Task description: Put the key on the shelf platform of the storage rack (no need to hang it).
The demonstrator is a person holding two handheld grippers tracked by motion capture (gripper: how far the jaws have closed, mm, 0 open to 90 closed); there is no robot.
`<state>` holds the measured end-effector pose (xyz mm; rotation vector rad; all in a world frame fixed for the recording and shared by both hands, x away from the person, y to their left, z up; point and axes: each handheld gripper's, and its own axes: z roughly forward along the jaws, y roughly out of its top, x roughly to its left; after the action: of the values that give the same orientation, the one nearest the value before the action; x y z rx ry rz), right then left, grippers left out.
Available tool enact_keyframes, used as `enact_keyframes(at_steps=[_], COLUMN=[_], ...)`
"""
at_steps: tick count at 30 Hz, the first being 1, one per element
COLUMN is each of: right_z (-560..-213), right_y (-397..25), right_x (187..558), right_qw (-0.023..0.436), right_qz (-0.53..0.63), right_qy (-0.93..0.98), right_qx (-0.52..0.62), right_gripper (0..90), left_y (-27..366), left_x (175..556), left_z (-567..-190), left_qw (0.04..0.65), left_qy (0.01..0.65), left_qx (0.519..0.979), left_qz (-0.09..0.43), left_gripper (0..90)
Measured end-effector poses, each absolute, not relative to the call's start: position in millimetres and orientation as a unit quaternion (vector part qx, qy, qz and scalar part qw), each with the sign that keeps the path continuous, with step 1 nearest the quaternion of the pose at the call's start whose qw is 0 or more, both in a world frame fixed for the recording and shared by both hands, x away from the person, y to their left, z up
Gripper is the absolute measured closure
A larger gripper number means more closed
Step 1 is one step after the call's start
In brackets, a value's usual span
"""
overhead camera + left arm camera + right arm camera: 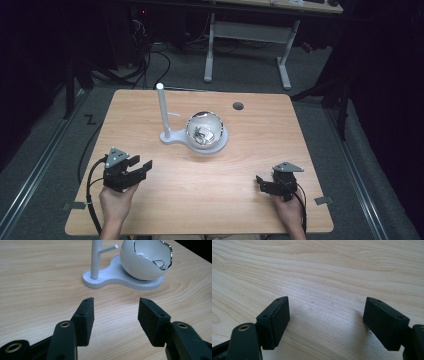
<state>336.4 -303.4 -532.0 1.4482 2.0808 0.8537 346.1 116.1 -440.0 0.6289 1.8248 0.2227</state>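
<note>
We work at a light wooden table (150, 210) with a small dark round hole near its far edge. At its middle stands a white stand (172, 138): a flat, peanut-shaped base carrying a tall upright white post (162, 107) with a short side peg, and beside the post a white egg-shaped bowl with a jagged silver-edged opening (206, 131). Something small and metallic lies inside the bowl.

Our left gripper (141, 167) sits near the table's front left, held in our left hand (116, 202), its black jaws spread apart and holding nothing. In the left gripper view the jaws frame the bare wood just short of the stand's base (120, 281), with the post slightly left of centre and the bowl (145, 261) ahead to the right. So the stand lies forward and to the right of this gripper, its base running from the post toward the bowl across our line of approach.

Our right gripper (260, 184) rests near the front right, jaws wide apart and empty, looking over plain wood grain (324, 277). Both are well apart from the stand; we judge the left to be nearer to the post and already facing it.

The bowl's contents are hard to make out: a glint of a ring-like piece (162, 264) shows through the opening, the rest hidden behind the shell's wall. The post's top is cut off in the left gripper view.
</note>
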Motion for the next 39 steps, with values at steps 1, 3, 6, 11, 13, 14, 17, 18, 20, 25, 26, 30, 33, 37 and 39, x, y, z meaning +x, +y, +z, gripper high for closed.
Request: enact_keyframes(at_steps=[1, 3, 6, 11, 13, 14, 17, 18, 20, 25, 26, 30, 33, 37, 39], right_z=[-532, -532, -532, -532, -532, -532, -532, -532, -532, -532, -532, -532, -532, -532, -532], right_y=[-303, -303, -303, -303, -303, -303, -303, -303, -303, -303, -303, -303, -303, -303, -303], right_x=[336, 336, 336, 336, 336, 336, 336, 336, 336, 336, 336, 336, 336, 336, 336], right_qw=[0.231, 0.231, 0.231, 0.231, 0.231, 0.231, 0.231, 0.231, 0.231, 0.231, 0.231, 0.231, 0.231, 0.231, 0.231], right_qz=[0.311, 0.311, 0.310, 0.310, 0.311, 0.310, 0.310, 0.310, 0.310, 0.311, 0.310, 0.310, 0.310, 0.310, 0.310], right_qy=[0.757, 0.757, 0.757, 0.757, 0.757, 0.757, 0.757, 0.757, 0.757, 0.757, 0.756, 0.757, 0.757, 0.757, 0.756], right_qx=[0.527, 0.527, 0.527, 0.527, 0.527, 0.527, 0.527, 0.527, 0.527, 0.527, 0.527, 0.527, 0.527, 0.527, 0.527], right_gripper=[21.8, 21.8, 21.8, 21.8, 21.8, 21.8, 21.8, 21.8, 21.8, 21.8, 21.7, 21.8, 21.7, 21.8, 21.7], left_y=[116, 116, 117, 116, 115, 115, 114, 114, 112, 109, 108, 104, 103, 99, 97], left_x=[346, 347, 348, 350, 351, 351, 352, 352, 353, 354, 355, 356, 357, 359, 360], left_z=[-441, -444, -448, -455, -457, -459, -463, -464, -467, -475, -476, -482, -489, -493, -497], left_qw=[0.562, 0.562, 0.559, 0.554, 0.551, 0.551, 0.546, 0.547, 0.543, 0.538, 0.537, 0.530, 0.529, 0.523, 0.524], left_qy=[0.778, 0.779, 0.780, 0.783, 0.787, 0.786, 0.791, 0.789, 0.792, 0.795, 0.796, 0.802, 0.798, 0.802, 0.799], left_qx=[0.264, 0.264, 0.265, 0.267, 0.262, 0.264, 0.261, 0.264, 0.263, 0.265, 0.265, 0.260, 0.272, 0.268, 0.275], left_qz=[0.093, 0.093, 0.095, 0.095, 0.093, 0.094, 0.090, 0.092, 0.092, 0.091, 0.092, 0.093, 0.099, 0.103, 0.109], left_gripper=[47.1, 47.0, 46.7, 46.4, 46.3, 46.2, 46.0, 45.9, 45.8, 45.5, 45.5, 45.4, 45.2, 45.1, 45.0])
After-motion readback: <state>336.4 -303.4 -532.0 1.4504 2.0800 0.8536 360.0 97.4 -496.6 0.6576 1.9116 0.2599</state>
